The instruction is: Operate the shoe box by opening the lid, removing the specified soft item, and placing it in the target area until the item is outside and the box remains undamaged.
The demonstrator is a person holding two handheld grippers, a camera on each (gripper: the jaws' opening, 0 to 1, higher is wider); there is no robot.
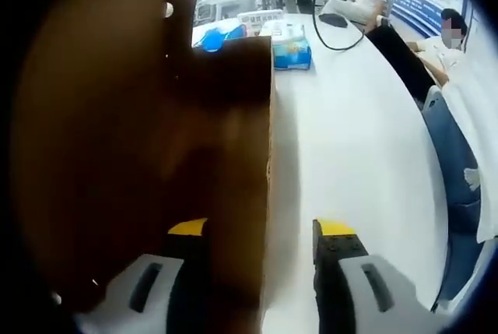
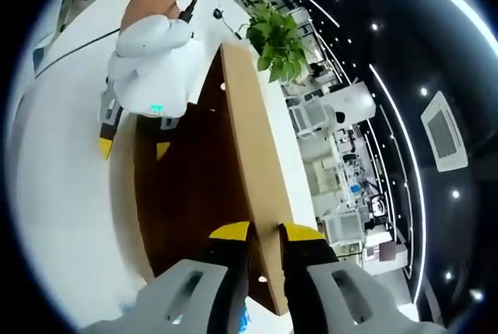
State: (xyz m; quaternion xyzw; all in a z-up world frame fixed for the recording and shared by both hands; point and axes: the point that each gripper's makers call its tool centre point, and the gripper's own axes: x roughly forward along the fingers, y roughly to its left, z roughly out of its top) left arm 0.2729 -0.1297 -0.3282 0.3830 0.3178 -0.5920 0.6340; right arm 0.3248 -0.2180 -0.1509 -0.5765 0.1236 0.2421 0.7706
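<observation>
The brown cardboard shoe box [image 1: 117, 131] looms close in the left gripper view, its inside dark. My left gripper [image 1: 261, 229] is open and straddles the box's side wall [image 1: 261, 163], one jaw inside and one outside over the white table [image 1: 350, 139]. From the right gripper view, the tan lid [image 2: 249, 139] stands raised on edge, and my right gripper [image 2: 264, 233] is shut on its free edge. The left gripper [image 2: 132, 149] shows there too, held by a hand at the box's far wall. What lies inside the box [image 2: 187, 186] is too dark to tell.
At the table's far end lie a blue tissue pack [image 1: 292, 54], a blue object [image 1: 214, 38] and a black cable [image 1: 327, 22]. People sit along the right side [image 1: 443, 46]. A green plant [image 2: 280, 38] stands beyond the lid.
</observation>
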